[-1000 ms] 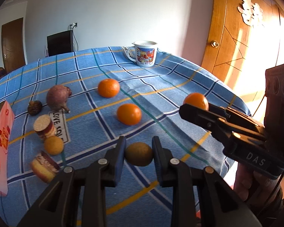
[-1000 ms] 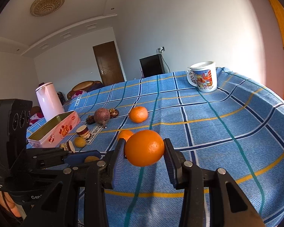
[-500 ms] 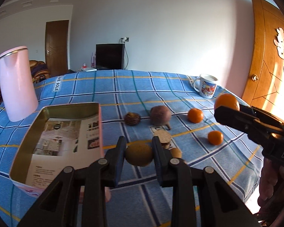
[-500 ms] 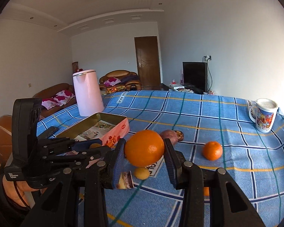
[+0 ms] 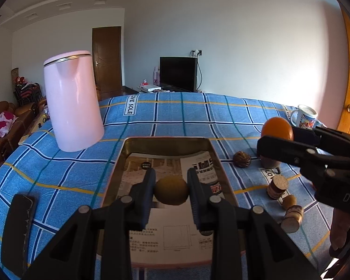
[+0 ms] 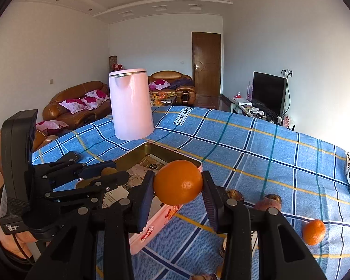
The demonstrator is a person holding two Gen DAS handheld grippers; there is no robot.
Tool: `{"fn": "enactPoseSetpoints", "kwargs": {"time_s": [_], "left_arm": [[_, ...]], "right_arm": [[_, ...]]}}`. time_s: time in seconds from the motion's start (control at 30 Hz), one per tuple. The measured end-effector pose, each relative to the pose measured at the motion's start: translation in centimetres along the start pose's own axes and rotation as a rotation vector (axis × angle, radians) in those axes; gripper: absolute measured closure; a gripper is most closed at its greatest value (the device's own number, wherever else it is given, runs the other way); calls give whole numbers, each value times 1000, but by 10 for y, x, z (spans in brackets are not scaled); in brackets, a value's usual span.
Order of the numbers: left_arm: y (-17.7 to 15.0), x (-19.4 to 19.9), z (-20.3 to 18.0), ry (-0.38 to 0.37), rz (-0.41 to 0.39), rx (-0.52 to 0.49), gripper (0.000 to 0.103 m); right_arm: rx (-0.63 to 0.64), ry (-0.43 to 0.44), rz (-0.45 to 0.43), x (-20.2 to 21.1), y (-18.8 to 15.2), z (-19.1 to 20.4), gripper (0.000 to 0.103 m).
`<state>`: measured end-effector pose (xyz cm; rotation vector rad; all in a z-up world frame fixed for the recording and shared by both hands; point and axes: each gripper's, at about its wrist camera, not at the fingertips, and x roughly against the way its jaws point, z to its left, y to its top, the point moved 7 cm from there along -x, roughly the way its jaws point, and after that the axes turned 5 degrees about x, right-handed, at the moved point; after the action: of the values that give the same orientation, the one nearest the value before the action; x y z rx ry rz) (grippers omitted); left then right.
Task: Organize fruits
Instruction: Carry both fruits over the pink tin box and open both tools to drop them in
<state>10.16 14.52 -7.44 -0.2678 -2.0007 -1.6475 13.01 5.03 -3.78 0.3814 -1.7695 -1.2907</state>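
The blue checked tablecloth [image 5: 165, 116] carries white patches printed "LOVE SOLE": one reads whole at the far side in the left wrist view, another shows only "LO" near the cork-like pieces, and in the right wrist view one reads "OVE SOLE" behind the pink kettle and another "LOVE SOLE" by the mug. The right gripper [image 5: 277, 135] body bears "DAS" in pale letters, cut off at the frame edge. The left gripper [image 6: 107, 175] has a small label, "Data Acquisition System". Printed sheets inside the tin box [image 5: 165, 141] show text too small to read.
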Motion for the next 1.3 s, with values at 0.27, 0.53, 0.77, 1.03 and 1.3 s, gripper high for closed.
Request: {"fn": "enactPoseSetpoints", "kwargs": {"time_s": [0.27,0.53,0.77,1.03,1.3], "left_arm": [[0,-16,18,38,26,10,73],[-4,-24,28,53,62,22,73],[-3,-34,38,56,94,40,73],[-2,-43,50,57,122,69,73],[0,-40,51,66,103,75,73]], "right_arm": [[19,15,63,-43,-1,16,61],[35,23,105,-65,-5,28,61],[37,29,133,-78,-9,36,61],[31,18,186,-98,-14,44,61],[-8,49,212,-103,-20,41,60]]}}
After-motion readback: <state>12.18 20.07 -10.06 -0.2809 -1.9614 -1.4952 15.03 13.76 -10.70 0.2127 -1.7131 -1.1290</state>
